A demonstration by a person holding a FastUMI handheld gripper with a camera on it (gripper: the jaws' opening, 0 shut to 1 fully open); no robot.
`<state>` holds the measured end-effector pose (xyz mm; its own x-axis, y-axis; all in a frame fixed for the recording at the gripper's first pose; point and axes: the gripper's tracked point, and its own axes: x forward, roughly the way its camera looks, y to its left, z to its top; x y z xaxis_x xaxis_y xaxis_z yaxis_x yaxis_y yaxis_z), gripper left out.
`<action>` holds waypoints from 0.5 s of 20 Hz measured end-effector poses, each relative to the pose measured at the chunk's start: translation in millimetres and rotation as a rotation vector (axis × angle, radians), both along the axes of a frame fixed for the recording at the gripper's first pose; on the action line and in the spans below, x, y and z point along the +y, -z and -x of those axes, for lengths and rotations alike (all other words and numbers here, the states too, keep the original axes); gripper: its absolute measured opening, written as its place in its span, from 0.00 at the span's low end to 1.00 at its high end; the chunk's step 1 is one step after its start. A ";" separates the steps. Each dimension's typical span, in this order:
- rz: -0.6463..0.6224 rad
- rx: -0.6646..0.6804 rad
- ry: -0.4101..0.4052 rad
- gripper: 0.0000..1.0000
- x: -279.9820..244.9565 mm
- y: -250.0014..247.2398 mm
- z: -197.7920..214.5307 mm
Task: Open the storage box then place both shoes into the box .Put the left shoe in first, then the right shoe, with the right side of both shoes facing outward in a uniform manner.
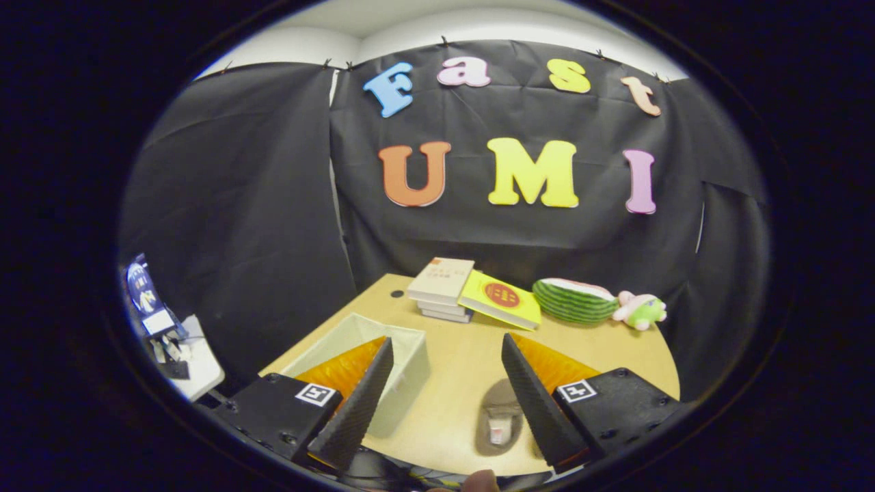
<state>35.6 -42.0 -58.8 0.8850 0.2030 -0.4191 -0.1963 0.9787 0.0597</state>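
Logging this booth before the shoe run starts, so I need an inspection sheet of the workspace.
Surface: tan table, bare in the middle.
Job's things: pale storage box, top open; one shoe between the fingers.
Clutter: stacked books, yellow book, watermelon toy, plush toy.
Grippers: hand-held gripper open, holding nothing.
Cables: nothing seen.
Surroundings: black cloth wall; white side table.

On the round wooden desk (pixel 465 355), the open pale plastic storage box (pixel 403 355) sits left of the grey shoe (pixel 500 424); a stack of books (pixel 448 290), a watermelon-slice plush toy (pixel 575 301) and a small pink-and-green plush toy (pixel 640 309) line the far edge. The gripper (pixel 444 396) hangs over the near edge, jaws spread wide.
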 end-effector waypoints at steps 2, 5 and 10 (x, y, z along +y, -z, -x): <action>0.008 0.085 0.019 1.00 -20.3 33.8 2.8; -0.021 0.249 0.013 1.00 -36.8 89.7 10.8; -0.020 0.498 0.050 1.00 -71.3 179.4 8.6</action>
